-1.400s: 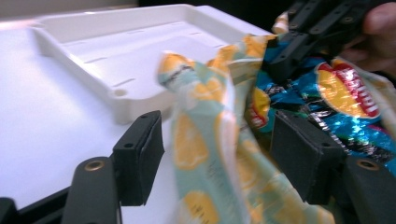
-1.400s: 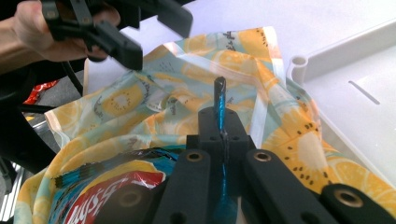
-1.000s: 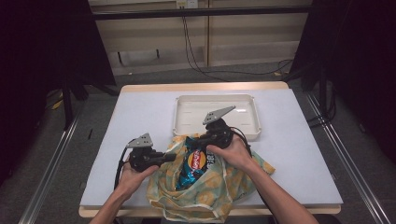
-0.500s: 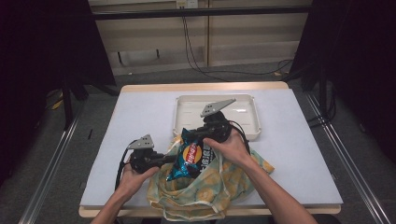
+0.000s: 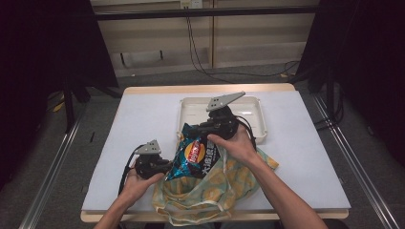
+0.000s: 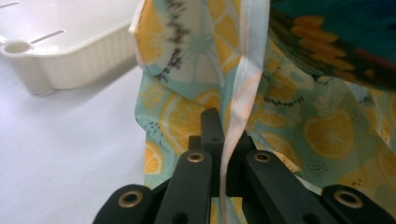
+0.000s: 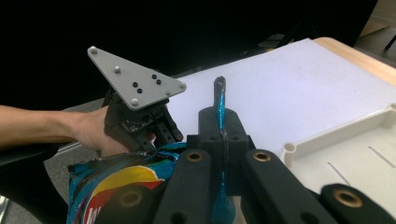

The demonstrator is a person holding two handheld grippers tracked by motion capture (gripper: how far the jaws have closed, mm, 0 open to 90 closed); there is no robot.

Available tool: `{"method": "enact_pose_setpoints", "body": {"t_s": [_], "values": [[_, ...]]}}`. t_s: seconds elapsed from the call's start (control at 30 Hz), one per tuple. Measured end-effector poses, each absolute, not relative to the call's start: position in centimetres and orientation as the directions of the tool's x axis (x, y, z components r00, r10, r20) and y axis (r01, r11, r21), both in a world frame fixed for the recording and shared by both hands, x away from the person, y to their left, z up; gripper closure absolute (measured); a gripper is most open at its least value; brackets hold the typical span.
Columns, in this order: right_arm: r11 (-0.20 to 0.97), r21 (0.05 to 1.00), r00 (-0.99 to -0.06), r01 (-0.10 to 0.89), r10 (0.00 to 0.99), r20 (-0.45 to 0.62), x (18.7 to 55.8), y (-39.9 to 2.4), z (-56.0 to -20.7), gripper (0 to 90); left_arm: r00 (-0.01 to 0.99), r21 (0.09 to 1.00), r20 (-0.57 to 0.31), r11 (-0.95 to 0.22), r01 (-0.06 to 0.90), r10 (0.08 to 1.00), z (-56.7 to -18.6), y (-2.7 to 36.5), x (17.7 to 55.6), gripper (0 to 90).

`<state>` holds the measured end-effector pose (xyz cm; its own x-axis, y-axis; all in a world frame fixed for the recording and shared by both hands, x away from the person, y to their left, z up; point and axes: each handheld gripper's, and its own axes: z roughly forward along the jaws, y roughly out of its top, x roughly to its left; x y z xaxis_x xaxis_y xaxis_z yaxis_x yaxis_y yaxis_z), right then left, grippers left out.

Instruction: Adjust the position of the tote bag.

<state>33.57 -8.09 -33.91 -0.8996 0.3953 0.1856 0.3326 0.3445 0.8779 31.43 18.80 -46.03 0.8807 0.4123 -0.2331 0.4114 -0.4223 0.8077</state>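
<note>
White tabletop (image 5: 143, 124) is carrying the work: right gripper (image 5: 208, 128), clamped on the chip bag (image 5: 196, 155), is drawing it out of the lemon-print bag (image 5: 224, 188), whose rim the left gripper (image 5: 165, 165) is pinching. Next move (judged): clearing the fabric, then lowering into the tray (image 5: 253, 119).

Both forearms enter from the near edge of the table, bare to above the wrists. The left hand (image 5: 138, 183) wraps the body of the left gripper (image 5: 162, 168), which lies low and points toward the person's right; its jaws are closed tight, pinching a fabric edge between the pads, as the left gripper view shows. The right forearm reaches farther forward and angles inward. The right hand (image 5: 236, 145) grips the right gripper (image 5: 198, 131) from behind, raised above the left one, its grey plate tilted upward. Its jaws are clamped together on a thin foil edge.
</note>
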Motion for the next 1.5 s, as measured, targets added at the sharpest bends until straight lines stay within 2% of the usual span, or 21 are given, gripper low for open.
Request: {"method": "enact_pose_setpoints", "body": {"t_s": [0.13, 0.2, 0.3, 0.4, 0.6, 0.67, 0.8, 0.93, 1.07, 1.3, 1.37, 1.5], "values": [[0.322, 0.886, -0.898, 0.334, 0.395, 0.195, 33.5, -8.2, -33.8, 90.0, 0.878, 0.816, -0.236, -0.407, 0.412, 0.416, -46.0, 19.2, 31.3, 89.8], [0.32, 0.886, -0.894, 0.336, 0.404, 0.193, 33.5, -8.3, -34.1, 90.0, 0.874, 0.823, -0.238, -0.391, 0.413, 0.423, -45.8, 19.5, 31.2, 82.6], [0.312, 0.881, -0.886, 0.356, 0.413, 0.212, 33.8, -8.4, -35.0, 90.0, 0.875, 0.841, -0.23, -0.366, 0.399, 0.426, -45.2, 20.1, 30.7, 77.9], [0.289, 0.881, -0.872, 0.376, 0.431, 0.231, 34.2, -8.8, -35.9, 90.0, 0.87, 0.865, -0.229, -0.318, 0.388, 0.437, -44.1, 21.0, 30.1, 68.4], [0.269, 0.883, -0.859, 0.384, 0.456, 0.235, 34.6, -9.4, -36.1, 90.0, 0.866, 0.898, -0.214, -0.258, 0.357, 0.453, -42.1, 22.2, 28.9, 60.5], [0.265, 0.884, -0.856, 0.385, 0.461, 0.235, 34.6, -9.5, -36.1, 90.0, 0.864, 0.902, -0.215, -0.246, 0.355, 0.456, -41.5, 22.4, 28.6, 54.0], [0.258, 0.887, -0.854, 0.382, 0.465, 0.232, 34.5, -9.6, -36.2, 90.0, 0.873, 0.916, -0.217, -0.219, 0.336, 0.436, -40.7, 22.6, 27.8, 52.0], [0.249, 0.887, -0.846, 0.389, 0.477, 0.238, 34.6, -9.6, -36.5, 90.0, 0.889, 0.921, -0.235, -0.203, 0.333, 0.393, -40.5, 21.8, 27.4, 51.3], [0.248, 0.887, -0.843, 0.39, 0.483, 0.235, 34.7, -9.4, -36.8, 90.0, 0.897, 0.916, -0.231, -0.226, 0.331, 0.377, -40.5, 20.6, 27.2, 43.7], [0.262, 0.887, -0.85, 0.38, 0.477, 0.223, 34.5, -8.9, -36.9, 90.0, 0.884, 0.894, -0.297, -0.219, 0.391, 0.362, -41.7, 18.8, 28.1, 37.4], [0.267, 0.886, -0.851, 0.378, 0.477, 0.219, 34.3, -8.8, -36.8, 90.0, 0.863, 0.887, -0.346, -0.172, 0.428, 0.368, -42.0, 18.5, 28.5, 35.0], [0.267, 0.886, -0.848, 0.379, 0.483, 0.218, 34.2, -8.7, -36.8, 90.0, 0.855, 0.876, -0.35, -0.191, 0.444, 0.381, -42.4, 17.9, 28.9, 29.4]]}}
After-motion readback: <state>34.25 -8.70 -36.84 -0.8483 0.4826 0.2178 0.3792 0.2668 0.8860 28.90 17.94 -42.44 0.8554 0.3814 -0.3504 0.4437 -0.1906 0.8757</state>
